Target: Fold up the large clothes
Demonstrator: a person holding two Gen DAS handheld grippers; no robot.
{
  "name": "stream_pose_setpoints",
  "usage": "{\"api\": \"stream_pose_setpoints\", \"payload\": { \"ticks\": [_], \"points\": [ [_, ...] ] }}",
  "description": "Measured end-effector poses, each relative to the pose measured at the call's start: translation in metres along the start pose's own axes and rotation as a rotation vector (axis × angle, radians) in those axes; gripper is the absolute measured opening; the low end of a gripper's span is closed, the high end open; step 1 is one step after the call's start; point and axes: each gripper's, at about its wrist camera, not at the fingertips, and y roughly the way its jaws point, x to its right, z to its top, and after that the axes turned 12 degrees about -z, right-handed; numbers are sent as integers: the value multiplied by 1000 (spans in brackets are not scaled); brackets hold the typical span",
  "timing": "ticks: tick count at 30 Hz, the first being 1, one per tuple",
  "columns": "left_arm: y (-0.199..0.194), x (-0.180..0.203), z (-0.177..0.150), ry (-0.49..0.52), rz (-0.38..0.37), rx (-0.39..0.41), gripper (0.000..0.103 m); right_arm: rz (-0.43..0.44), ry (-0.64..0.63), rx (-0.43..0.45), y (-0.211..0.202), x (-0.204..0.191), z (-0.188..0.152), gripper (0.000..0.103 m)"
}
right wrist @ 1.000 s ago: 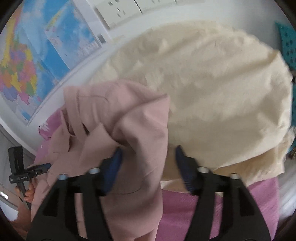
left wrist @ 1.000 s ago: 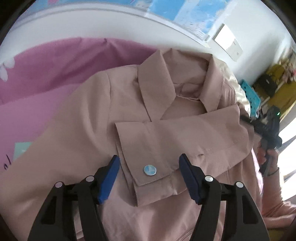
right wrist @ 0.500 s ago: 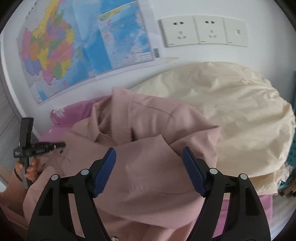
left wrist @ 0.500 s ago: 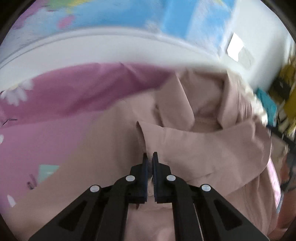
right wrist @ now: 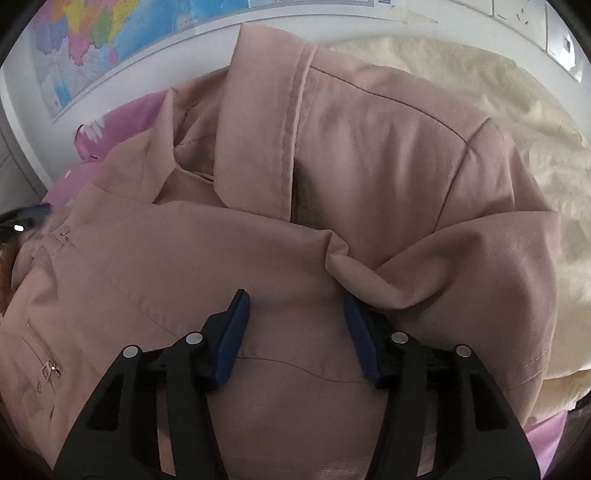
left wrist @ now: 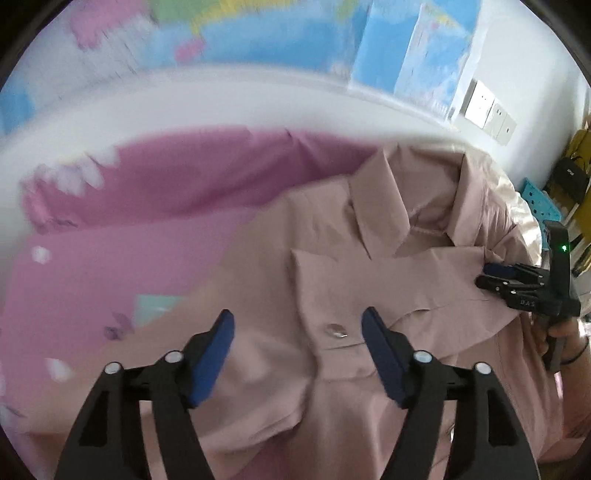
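A dusty-pink jacket (left wrist: pixel 332 266) lies collar-up on a pink bedsheet (left wrist: pixel 129 240), with one sleeve folded across its chest. The sleeve's buttoned cuff (left wrist: pixel 332 332) lies under my left gripper (left wrist: pixel 297 328), whose jaws are opening with nothing pinched between them. My right gripper (right wrist: pixel 295 306) hovers low over the folded sleeve (right wrist: pixel 184 258) near the shoulder. Its jaws are closing, sleeve cloth lies between them, and a raised fold (right wrist: pixel 354 273) sits against the right pad. In the left wrist view the right gripper (left wrist: pixel 491 277) sits at the sleeve's far end.
A cream quilt (right wrist: pixel 517 110) bulges beside the jacket's shoulder. A wall map (left wrist: pixel 258 33) and sockets (left wrist: pixel 484 107) run along the white wall behind. A teal item (left wrist: pixel 539 206) and yellow clutter lie far right. The person's hand (left wrist: pixel 561 332) holds the right gripper's handle.
The left gripper closed on the cuff half a second ago and now stands wide apart again, drawn back. The right gripper swung from the quilt side onto the sleeve, and its jaws have narrowed.
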Motion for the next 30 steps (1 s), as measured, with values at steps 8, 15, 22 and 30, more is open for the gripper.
{"api": "stream_pose_setpoints", "payload": {
  "ticks": [8, 15, 22, 30],
  "points": [
    [-87, -22, -34, 45, 263, 67, 79, 136, -63, 96, -58, -43, 3, 61],
    [-123, -61, -66, -78, 277, 99, 79, 521, -377, 94, -95, -188, -3, 68],
    [-143, -81, -89, -148, 252, 120, 79, 676, -741, 24, -101, -338, -42, 70],
    [-146, -91, -105, -162, 211, 115, 79, 617, -1017, 124, -121, -371, -97, 77]
  ]
}}
